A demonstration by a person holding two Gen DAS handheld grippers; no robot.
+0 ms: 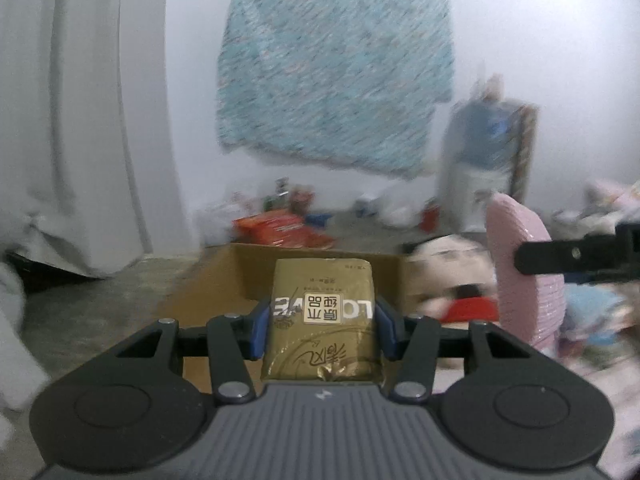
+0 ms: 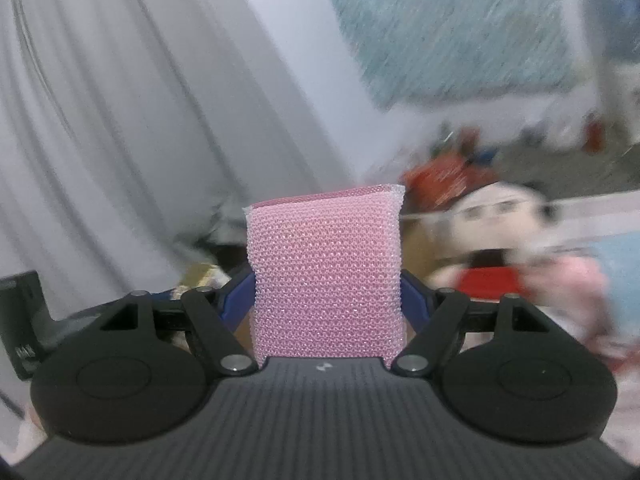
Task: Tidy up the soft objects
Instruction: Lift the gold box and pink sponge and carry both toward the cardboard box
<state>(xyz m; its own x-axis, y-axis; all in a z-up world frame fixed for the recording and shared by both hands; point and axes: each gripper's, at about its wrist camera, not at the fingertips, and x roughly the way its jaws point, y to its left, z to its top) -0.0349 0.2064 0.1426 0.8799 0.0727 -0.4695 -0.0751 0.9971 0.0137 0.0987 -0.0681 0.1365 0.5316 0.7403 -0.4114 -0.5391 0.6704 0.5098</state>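
Left gripper (image 1: 322,324): a gold tissue pack (image 1: 323,320) is clamped between the blue pads (image 1: 259,330), the jaws set roughly half apart and pressed into its two long sides.

Right gripper (image 2: 327,296): a pink mesh sponge (image 2: 325,276) is held upright between the pads, the jaws spread wide to span its width; in the left wrist view the same sponge is seen edge-on at the right.

Cardboard box (image 1: 240,272): its open top is seen just beyond and below the tissue pack, with nothing visible inside from this angle.

Plush doll (image 1: 452,280): it lies just right of the box, blurred, a red patch showing on its front.

Far floor: orange packets (image 1: 280,230) and small clutter are scattered along the wall, below a blue patterned cloth (image 1: 336,80); a white curtain (image 1: 80,120) hangs at the left.

Step in hand: both soft items are judged to be in carry toward the box.

How it is done well: each item should be brought squarely over the opening and lowered inside before it is let go, one at a time, so the grippers are kept apart. The grip should be kept firm but not crushing, as both items yield.

Risk: a release above the rim could tip an item onto the floor or the doll.
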